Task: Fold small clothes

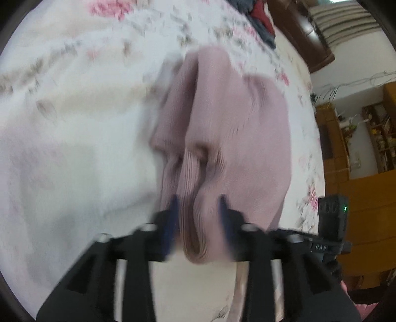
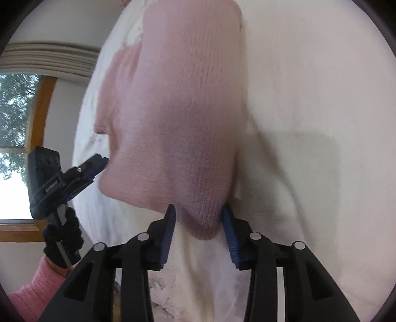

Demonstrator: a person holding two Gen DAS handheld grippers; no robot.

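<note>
Left wrist view, blurred: left gripper (image 1: 199, 205) has its blue-padded fingers (image 1: 173, 218) pinched on a bunched ribbed edge of the pink knit garment (image 1: 227, 128). Fabric fills the gap between the pads and hangs out below them. The rest of the garment stretches away from the gripper over the white floral bedspread (image 1: 74, 111). Dark blue and red clothes (image 1: 259, 17) lie at the far edge of the bed. Wooden furniture (image 1: 366, 193) stands to the right, beyond the bed. A black device with a green light (image 1: 333, 218) shows at right, just beside the bed edge.

Right wrist view: right gripper (image 2: 199, 215) has blue pads (image 2: 231, 237) closed on a lower corner of the same pink garment, cloth bulging down between them. Garment is lifted off the bedspread, spread wide ahead of the camera. The left gripper shows at left, its tip touching the garment's side edge; whether it clamps there is hidden from this angle. A black-gloved hand (image 2: 63, 237) with a pink sleeve (image 2: 34, 289) holds its handle. A wood-framed window (image 2: 22, 138) sits behind.
</note>
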